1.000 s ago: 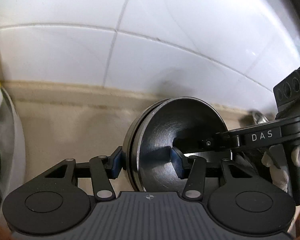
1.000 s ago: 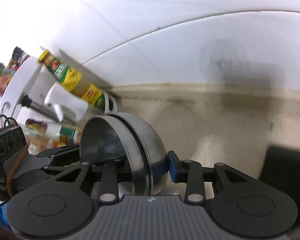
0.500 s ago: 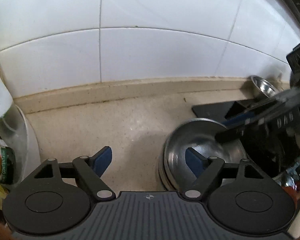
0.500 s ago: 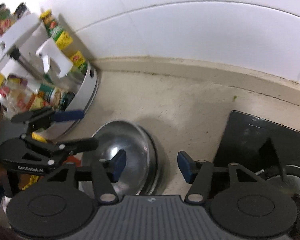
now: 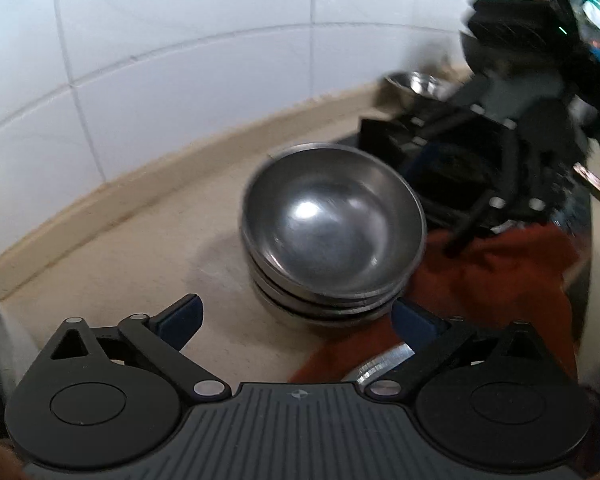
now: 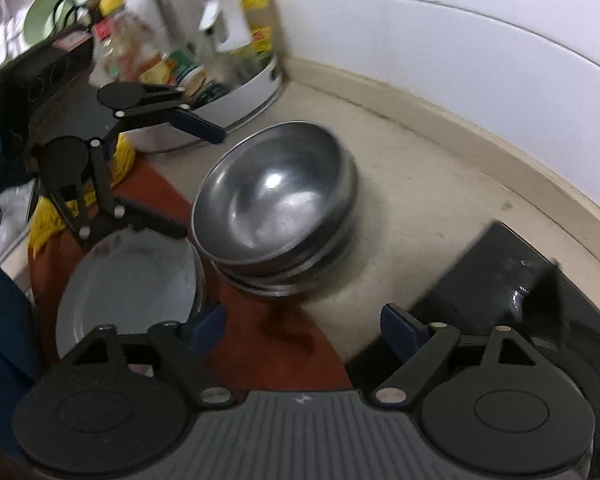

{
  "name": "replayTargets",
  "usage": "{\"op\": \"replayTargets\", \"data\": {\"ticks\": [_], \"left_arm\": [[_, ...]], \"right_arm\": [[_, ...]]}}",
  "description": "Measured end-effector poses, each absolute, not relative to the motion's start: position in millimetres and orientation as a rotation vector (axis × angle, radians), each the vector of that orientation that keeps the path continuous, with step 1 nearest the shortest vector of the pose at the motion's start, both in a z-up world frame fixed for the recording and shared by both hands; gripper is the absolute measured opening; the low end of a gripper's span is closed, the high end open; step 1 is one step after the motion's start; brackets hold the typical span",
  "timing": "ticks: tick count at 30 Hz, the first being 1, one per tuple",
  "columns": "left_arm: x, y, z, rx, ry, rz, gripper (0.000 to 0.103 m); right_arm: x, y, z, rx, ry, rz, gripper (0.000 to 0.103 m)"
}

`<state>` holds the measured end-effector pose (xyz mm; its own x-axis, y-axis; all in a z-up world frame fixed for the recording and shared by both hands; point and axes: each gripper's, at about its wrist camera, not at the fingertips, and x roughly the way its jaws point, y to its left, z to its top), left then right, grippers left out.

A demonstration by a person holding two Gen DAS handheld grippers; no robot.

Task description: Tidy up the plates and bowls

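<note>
A stack of nested steel bowls [image 5: 332,232] stands on the beige counter near the tiled wall; it also shows in the right wrist view [image 6: 276,208]. My left gripper [image 5: 296,320] is open and empty, just short of the stack. My right gripper [image 6: 304,324] is open and empty, drawn back from the stack. A white plate [image 6: 128,284] lies on a red cloth [image 6: 268,344], left of my right gripper. The left gripper shows in the right wrist view [image 6: 188,176], above the plate. The right gripper is a dark blur in the left wrist view [image 5: 500,128].
A white rack of sauce bottles [image 6: 220,76] stands at the wall to the left. A black stove top [image 6: 512,280] lies to the right of the bowls. A small steel bowl [image 5: 416,80] sits far back by the wall. A yellow cloth [image 6: 52,208] lies beside the red one.
Both grippers held the bowls up between them one second ago. They let go, the bowls now rest stacked on the counter, and both grippers have pulled back and up.
</note>
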<state>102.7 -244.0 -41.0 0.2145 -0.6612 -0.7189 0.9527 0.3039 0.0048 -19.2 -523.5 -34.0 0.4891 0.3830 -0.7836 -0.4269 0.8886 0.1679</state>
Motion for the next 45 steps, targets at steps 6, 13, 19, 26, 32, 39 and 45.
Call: {"op": "replayTargets", "data": {"ticks": [6,13,19,26,32,39,45], "left_arm": [[117.9,-259.1,-58.8,0.54,0.744,-1.244,0.102],[145.7,-284.6,-75.1,0.512,0.792,-1.3,0.101],[171.1,-286.6,-83.4,0.452,0.775,-1.245,0.1],[169.2,-287.9,-98.2,0.477,0.723,-1.238,0.101],[169.5,-293.4,-103.5,0.535,0.667,-1.221,0.099],[160.6,-290.2,-97.3,0.572,0.643,-1.181,0.098],[152.4,-285.3,-92.2,0.572,0.646,-1.173,0.098]], "right_arm": [[13.8,-510.8,-49.1,-0.217,0.983,0.601,0.083],[45.3,-514.7,-60.4,-0.185,0.936,0.66,0.083],[70.6,-524.0,-62.5,-0.177,0.897,0.63,0.083],[87.2,-523.1,-70.1,-0.231,0.91,0.708,0.089],[102.5,-525.0,-77.2,-0.252,0.909,0.779,0.09],[105.8,-523.1,-76.7,-0.284,0.884,0.798,0.089],[101.8,-516.9,-71.0,-0.305,0.87,0.794,0.089]]}}
